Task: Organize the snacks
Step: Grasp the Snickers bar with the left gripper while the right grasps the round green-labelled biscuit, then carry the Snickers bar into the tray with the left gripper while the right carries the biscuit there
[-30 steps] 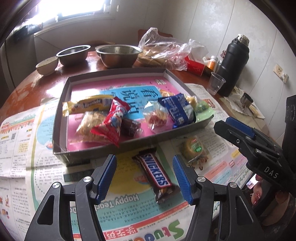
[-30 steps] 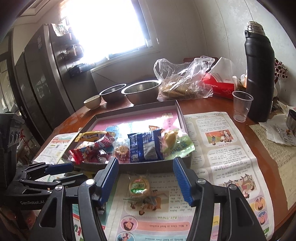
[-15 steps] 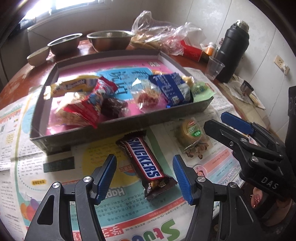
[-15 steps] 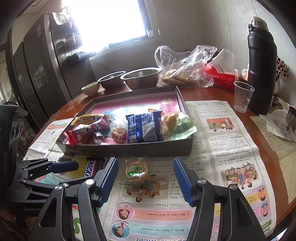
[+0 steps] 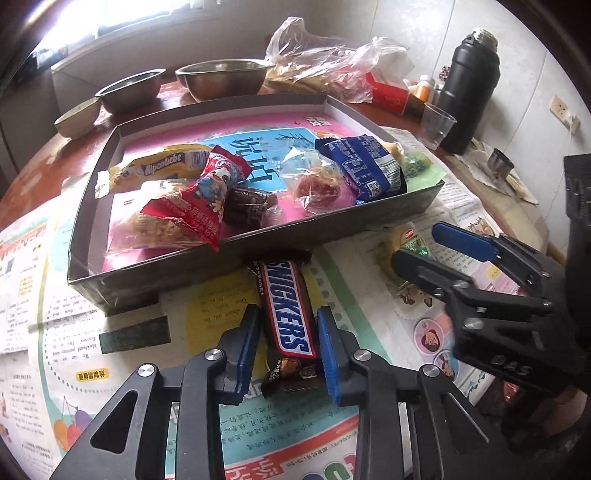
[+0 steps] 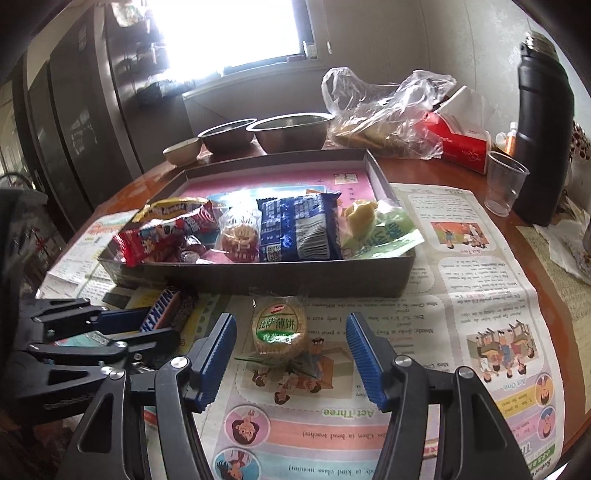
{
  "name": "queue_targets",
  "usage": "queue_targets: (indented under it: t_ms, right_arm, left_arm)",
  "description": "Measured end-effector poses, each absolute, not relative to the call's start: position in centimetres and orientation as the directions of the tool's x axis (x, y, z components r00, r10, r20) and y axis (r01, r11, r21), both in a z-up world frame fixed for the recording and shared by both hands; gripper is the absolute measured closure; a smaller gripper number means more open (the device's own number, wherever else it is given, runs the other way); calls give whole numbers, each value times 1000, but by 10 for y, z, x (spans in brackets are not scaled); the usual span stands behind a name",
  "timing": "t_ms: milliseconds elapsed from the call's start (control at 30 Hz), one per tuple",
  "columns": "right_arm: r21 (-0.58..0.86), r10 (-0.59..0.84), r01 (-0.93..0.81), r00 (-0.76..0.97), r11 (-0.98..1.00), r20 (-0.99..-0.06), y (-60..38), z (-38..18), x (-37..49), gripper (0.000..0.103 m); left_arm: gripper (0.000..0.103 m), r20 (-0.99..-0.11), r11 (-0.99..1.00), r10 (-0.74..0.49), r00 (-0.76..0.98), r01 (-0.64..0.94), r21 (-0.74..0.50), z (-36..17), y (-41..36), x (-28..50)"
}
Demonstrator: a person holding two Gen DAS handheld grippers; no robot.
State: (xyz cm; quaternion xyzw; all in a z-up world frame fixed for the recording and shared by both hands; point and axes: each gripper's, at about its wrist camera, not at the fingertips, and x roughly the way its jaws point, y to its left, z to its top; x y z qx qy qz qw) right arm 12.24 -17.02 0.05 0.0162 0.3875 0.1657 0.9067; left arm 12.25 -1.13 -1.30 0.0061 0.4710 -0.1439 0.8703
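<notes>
1. Reddish-brown wooden table (image 6: pixel 524 243), largely covered by printed newspaper sheets (image 6: pixel 443 302); a bright window (image 6: pixel 229 29) lights the room from behind, with dark cabinets along one side.
2. Grey cardboard box tray (image 5: pixel 192 266), pink-lined, resting on the newspaper. It contains an Alpenliebe packet (image 5: pixel 162 168), a red snack bag (image 5: pixel 192 210), a blue wrapped packet (image 5: pixel 365 166) and other small snacks.
3. Behind the tray: two steel bowls (image 5: pixel 221 79), a small pale bowl (image 5: pixel 75 118), a crumpled plastic bag (image 5: pixel 325 62), a red tissue box (image 6: pixel 461 144), a clear plastic cup (image 6: pixel 504 182) and a black thermos (image 6: pixel 543 147).
4. Left gripper (image 5: pixel 288 345): jaws closing around the Snickers bar (image 5: pixel 286 306), which lies on the newspaper just in front of the tray's near wall. The blue pads stand at either side of the bar's near end; firm contact cannot be confirmed.
5. Right gripper (image 6: pixel 291 356): jaws spread wide, holding nothing, one on each side of the round green-labelled cracker pack (image 6: pixel 279 328), which lies on the newspaper before the tray, apart from both pads.
</notes>
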Motion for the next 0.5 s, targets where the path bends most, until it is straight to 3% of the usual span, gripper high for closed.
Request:
queue_targets:
  t_ms: [100,167,200,500]
  right_arm:
    - [97,272,-291,653,952,-707,-160,-5,125,46]
    - [83,265,-298,649,951,-713,-155,-9,126,64]
    - [81,267,-304,645,949,-716,-153,-12,126,66]
    - [134,328,-331,646,934,-689,-159,0,114,69]
  left_arm:
    - [72,-820,955,-254,513,265,-131,-12,-10,122]
    - [73,-819,952,-270,507,268,-148,-11,-8,121]
    - [73,-818,949,-280,503,272,-158,-10,-7,120]
    - [74,-790,943,-311,528,273,-188,8,8,113]
